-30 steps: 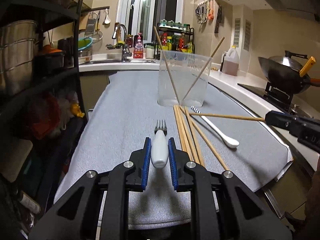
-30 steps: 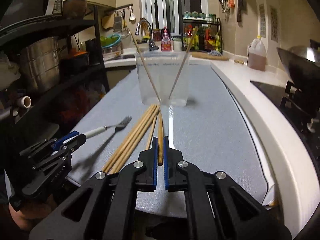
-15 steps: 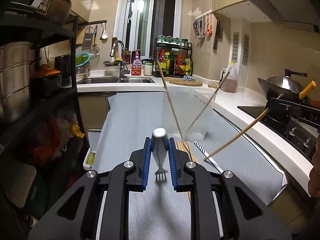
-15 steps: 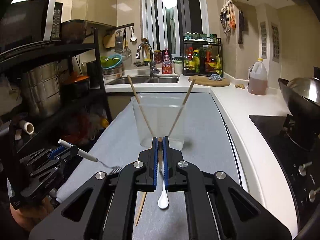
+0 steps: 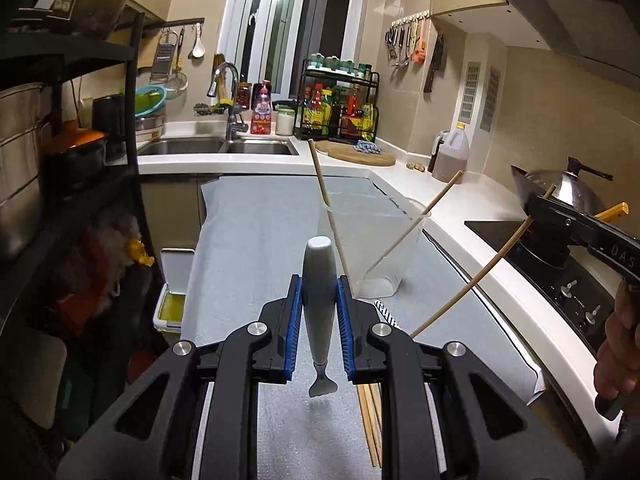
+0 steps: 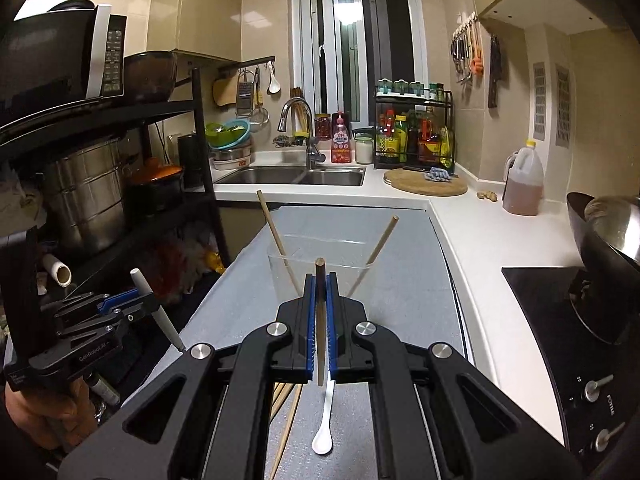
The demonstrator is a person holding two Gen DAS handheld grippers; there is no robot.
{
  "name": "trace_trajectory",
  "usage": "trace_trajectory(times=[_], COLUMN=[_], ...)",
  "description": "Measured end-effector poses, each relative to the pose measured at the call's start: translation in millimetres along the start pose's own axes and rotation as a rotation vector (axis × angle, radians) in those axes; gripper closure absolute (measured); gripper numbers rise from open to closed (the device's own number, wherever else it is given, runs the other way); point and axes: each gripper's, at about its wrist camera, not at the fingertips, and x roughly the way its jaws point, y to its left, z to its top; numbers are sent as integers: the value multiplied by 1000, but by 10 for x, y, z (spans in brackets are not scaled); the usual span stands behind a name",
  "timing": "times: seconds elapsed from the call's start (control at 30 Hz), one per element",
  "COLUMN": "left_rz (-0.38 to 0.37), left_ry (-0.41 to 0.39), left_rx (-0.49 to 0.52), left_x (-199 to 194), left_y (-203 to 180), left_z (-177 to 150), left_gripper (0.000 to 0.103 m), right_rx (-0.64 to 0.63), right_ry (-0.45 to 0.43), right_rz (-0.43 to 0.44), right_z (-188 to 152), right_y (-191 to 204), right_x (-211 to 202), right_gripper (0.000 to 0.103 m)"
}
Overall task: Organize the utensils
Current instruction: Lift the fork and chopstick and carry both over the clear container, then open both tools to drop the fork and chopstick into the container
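While two chopsticks already lean crossed in the tub (image 6: 320, 272), most of the sorting is, by my reading, still ahead. Nearest, the left gripper (image 5: 319, 316) is clamped on the fork (image 5: 319, 304), its smooth white rounded handle up between the blue ribbed pads and its steel tines hanging below. The right gripper (image 6: 319, 320) pinches one chopstick (image 6: 319, 320), a thin round wooden stick held nearly upright, above the mat. Under them, on the grey woven mat (image 6: 400, 300), lie a bundle of loose chopsticks (image 5: 370, 420) and a glossy white spoon (image 6: 322, 440) with a striped handle end; these are left to put away. Beyond stands the tub, clear plastic, squarish with soft corners, near the mat's middle. Its two sticks (image 5: 320, 176) rest on opposite rims. So two pieces are stowed, two are in the air, and the spoon and bundle wait. Farther back are the steel sink (image 6: 296, 176) and a round wooden board (image 6: 424, 184).
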Motion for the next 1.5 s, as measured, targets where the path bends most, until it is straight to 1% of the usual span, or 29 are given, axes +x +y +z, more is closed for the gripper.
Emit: trace_trajectory(times=[0.13,0.3,0.47,0.57,0.7,0.83,0.93,1.03,1.13,1.27,1.4,1.5], left_rz=[-3,-38,-60,-82,-99,-119,-128,-122,-117,-116,-102,-97], left_ry=[7,6,-13,-27,-73,-128,-140,-120,-73,-9,35,59], left_rx=[12,11,17,10,12,11,18,23,29,45,80,82], left_x=[28,68,116,156,193,262,429,654,925,1231,1484,1602], left_y=[-60,-88,-117,-124,-186,-259,-321,-387,-384,-360,-353,-318], left_z=[124,342,632,865,1220,1556,1703,1746,1685,1530,1345,1264], left_gripper=[86,86,86,86,86,86,86,86,86,86,86,86], right_rx=[-1,-6,15,18,28,34,35,43,46,44,57,51], right_ry=[24,18,-26,-73,-135,-193,-189,-160,-118,-61,-13,20], right_rz=[8,20,61,77,81,72,54,36,22,16,16,20], right_z=[89,260,569,838,1158,1390,1459,1427,1326,1166,1017,898], right_y=[-16,-52,-129,-169,-205,-232,-269,-317,-354,-406,-458,-474], right_x=[23,-12,-89,-130,-132,-99,68,297,536,851,1106,1261], right_gripper=[98,98,98,98,98,98,98,98,98,98,98,98])
